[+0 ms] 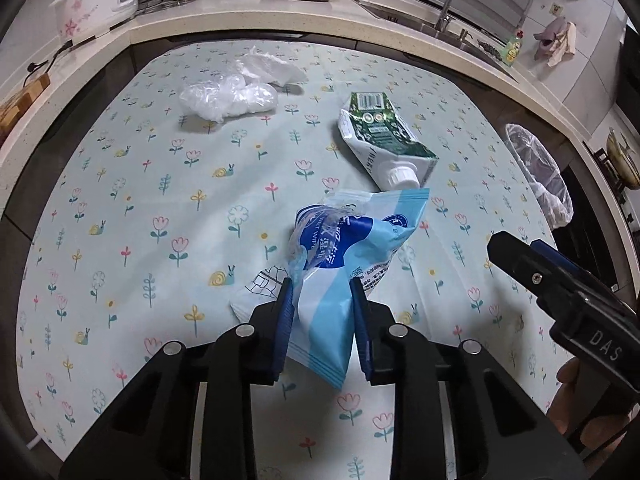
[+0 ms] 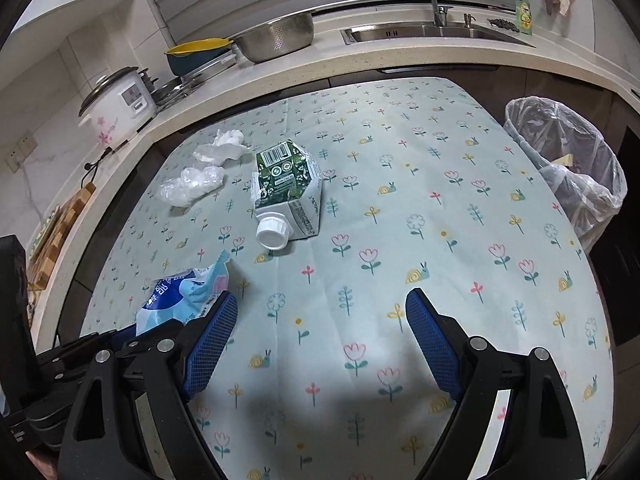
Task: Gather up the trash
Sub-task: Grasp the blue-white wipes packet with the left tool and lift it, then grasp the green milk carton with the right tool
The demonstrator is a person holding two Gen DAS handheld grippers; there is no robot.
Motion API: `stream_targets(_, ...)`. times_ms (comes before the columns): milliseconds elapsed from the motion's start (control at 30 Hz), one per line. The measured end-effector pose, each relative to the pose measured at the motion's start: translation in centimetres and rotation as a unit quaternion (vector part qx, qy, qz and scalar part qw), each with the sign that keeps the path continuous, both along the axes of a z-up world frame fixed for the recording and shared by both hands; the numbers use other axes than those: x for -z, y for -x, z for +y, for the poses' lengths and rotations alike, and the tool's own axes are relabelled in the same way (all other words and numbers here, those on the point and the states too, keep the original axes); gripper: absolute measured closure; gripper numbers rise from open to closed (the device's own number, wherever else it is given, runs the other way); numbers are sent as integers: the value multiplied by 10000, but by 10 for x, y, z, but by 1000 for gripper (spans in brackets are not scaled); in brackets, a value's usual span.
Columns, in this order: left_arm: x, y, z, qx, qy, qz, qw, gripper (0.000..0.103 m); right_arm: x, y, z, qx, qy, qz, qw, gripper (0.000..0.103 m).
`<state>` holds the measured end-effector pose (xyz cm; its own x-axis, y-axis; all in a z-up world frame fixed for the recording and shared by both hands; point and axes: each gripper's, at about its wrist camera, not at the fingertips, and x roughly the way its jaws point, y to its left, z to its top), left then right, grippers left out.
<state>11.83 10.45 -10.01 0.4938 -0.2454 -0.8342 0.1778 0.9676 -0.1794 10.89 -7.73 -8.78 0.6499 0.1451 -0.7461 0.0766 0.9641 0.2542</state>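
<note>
My left gripper is shut on a blue and white wet-wipe packet, held above the flowered tablecloth; the packet also shows in the right wrist view. A crushed green and white carton with a white cap lies just beyond it, also in the right wrist view. Crumpled clear plastic and a white tissue lie at the far left. My right gripper is open and empty over the cloth. A trash bin with a clear liner stands off the table's right edge.
A small white printed wrapper lies under the left fingers. A counter runs behind with a rice cooker, a steel bowl and a sink. A wooden board sits at the left.
</note>
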Motion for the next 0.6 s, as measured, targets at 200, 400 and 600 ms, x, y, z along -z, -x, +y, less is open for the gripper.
stream_targets(200, -9, -28, 15, -314, 32, -107, 9994, 76, 6, -48, 17, -157, 22, 10, 9999, 20)
stream_targets(400, -9, -59, 23, -521, 87, -111, 9985, 76, 22, -84, 29, -242, 103, 145, 9995, 20)
stream_targets(600, -7, -81, 20, -568, 147, -102, 9982, 76, 33, -104, 31, -272, 74, 169, 9995, 24)
